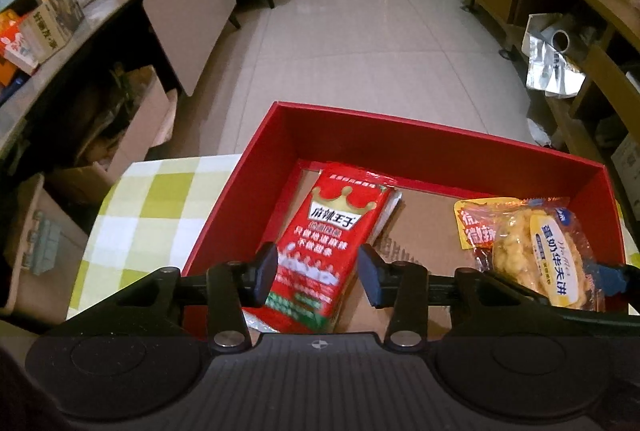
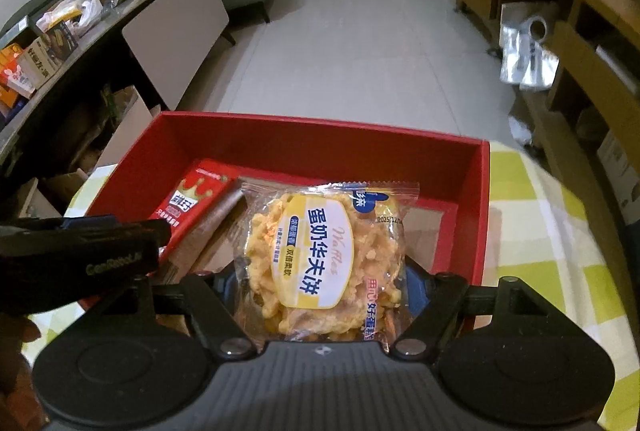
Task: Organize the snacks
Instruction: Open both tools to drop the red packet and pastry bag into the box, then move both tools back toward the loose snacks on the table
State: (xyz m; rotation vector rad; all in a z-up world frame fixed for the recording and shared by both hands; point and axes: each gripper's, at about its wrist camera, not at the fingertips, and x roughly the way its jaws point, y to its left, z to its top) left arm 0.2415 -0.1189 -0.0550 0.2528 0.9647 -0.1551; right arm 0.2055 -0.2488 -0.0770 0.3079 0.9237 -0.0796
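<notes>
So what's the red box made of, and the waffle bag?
The red box looks like cardboard with a matte red skin: its walls are stiff and straight, and bare brown board shows on its floor. The waffle bag seems to be thin clear plastic film, glossy and crinkly, with a crimped top edge; you can see the yellow waffle through it.

I count one red box (image 1: 440, 147) on my feed, sitting on one table with a green-and-white checked cloth (image 1: 152, 215). Inside the box I see three snack packets: one red packet with a crown (image 1: 332, 227), one clear waffle packet (image 2: 320, 255), and one yellow-and-red packet (image 1: 476, 227) partly hidden under the waffle. I have two grippers in view, the left gripper (image 1: 318, 271) and the right gripper (image 2: 320, 283).
</notes>
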